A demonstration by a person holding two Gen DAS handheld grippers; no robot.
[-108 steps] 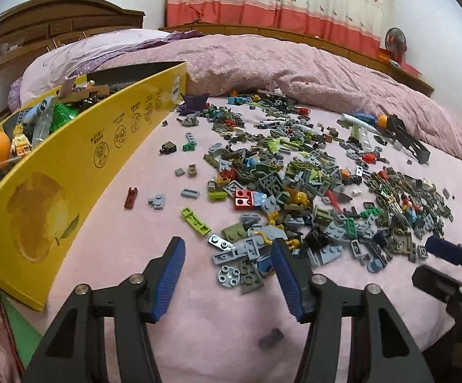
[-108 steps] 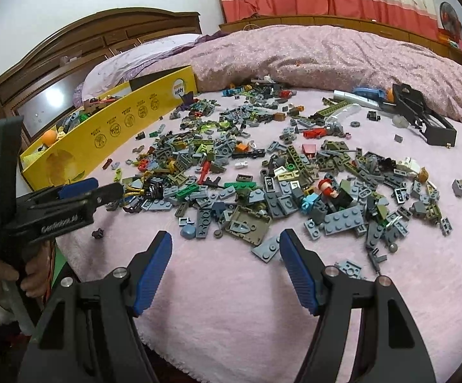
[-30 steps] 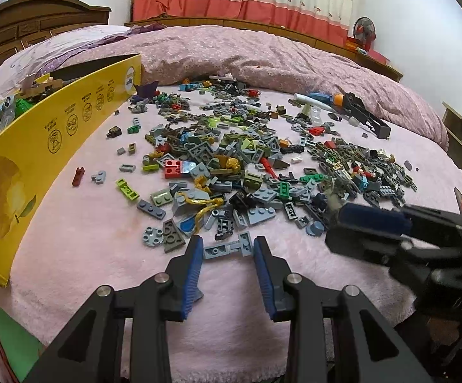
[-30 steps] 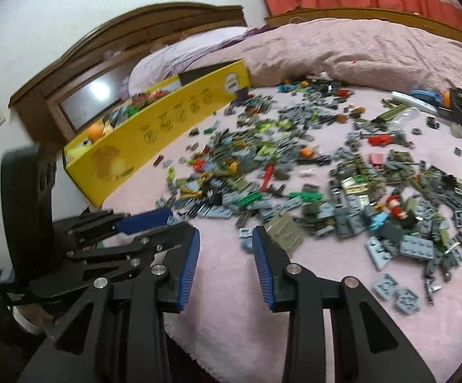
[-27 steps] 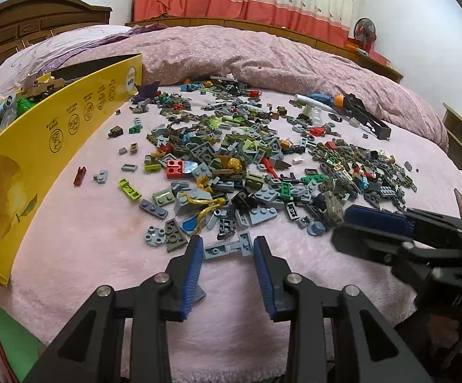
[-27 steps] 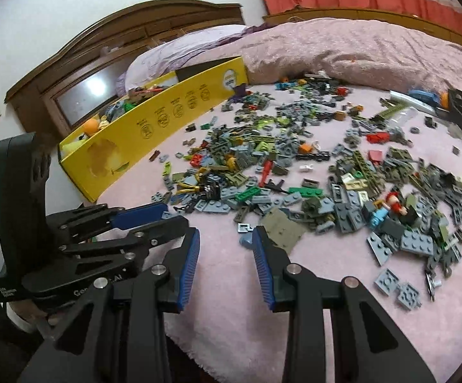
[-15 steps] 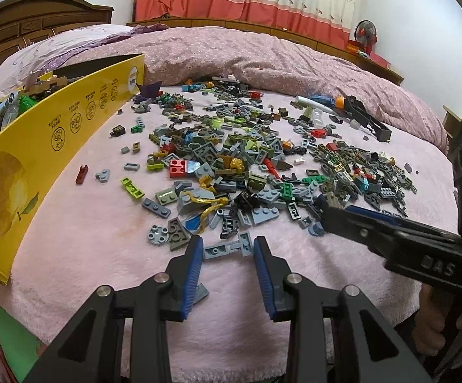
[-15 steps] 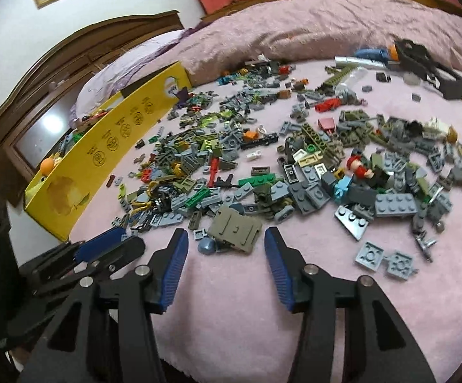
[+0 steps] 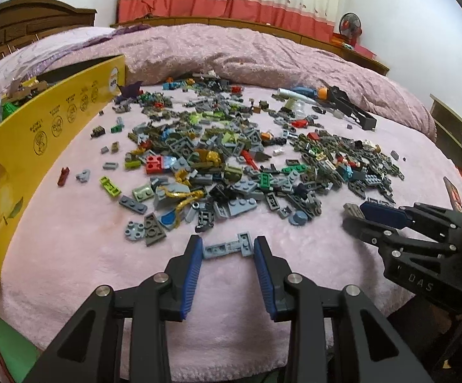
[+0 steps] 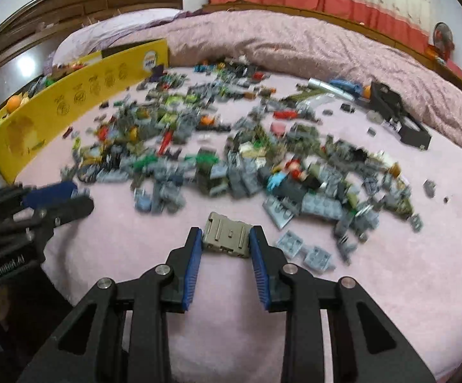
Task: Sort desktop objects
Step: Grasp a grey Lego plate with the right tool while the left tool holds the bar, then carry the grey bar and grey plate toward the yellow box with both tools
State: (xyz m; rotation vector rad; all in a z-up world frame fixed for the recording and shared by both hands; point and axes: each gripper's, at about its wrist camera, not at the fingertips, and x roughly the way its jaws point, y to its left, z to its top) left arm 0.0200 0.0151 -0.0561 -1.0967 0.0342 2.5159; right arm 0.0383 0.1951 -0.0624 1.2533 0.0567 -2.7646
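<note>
From the left wrist camera, the left gripper [image 9: 227, 249] sits low in the middle of the frame. A flat blue-grey toy brick plate [image 9: 229, 246] lies between its blue pads, long side running across from pad to pad. Both pads seem to touch its ends, and the jaws are opening a little. Above it a big pile of small toy bricks [image 9: 247, 159] spreads over the pink fuzzy blanket [image 9: 71, 242]. A long yellow cardboard box [image 9: 39, 134] stands at the left edge. The right gripper [image 9: 355, 218] pokes in from the right.

From the right wrist camera, the picture is blurry. The right gripper [image 10: 226, 239] is closing on a chunky tan-grey toy brick [image 10: 226, 235], wide side across the frame, low in the middle.
</note>
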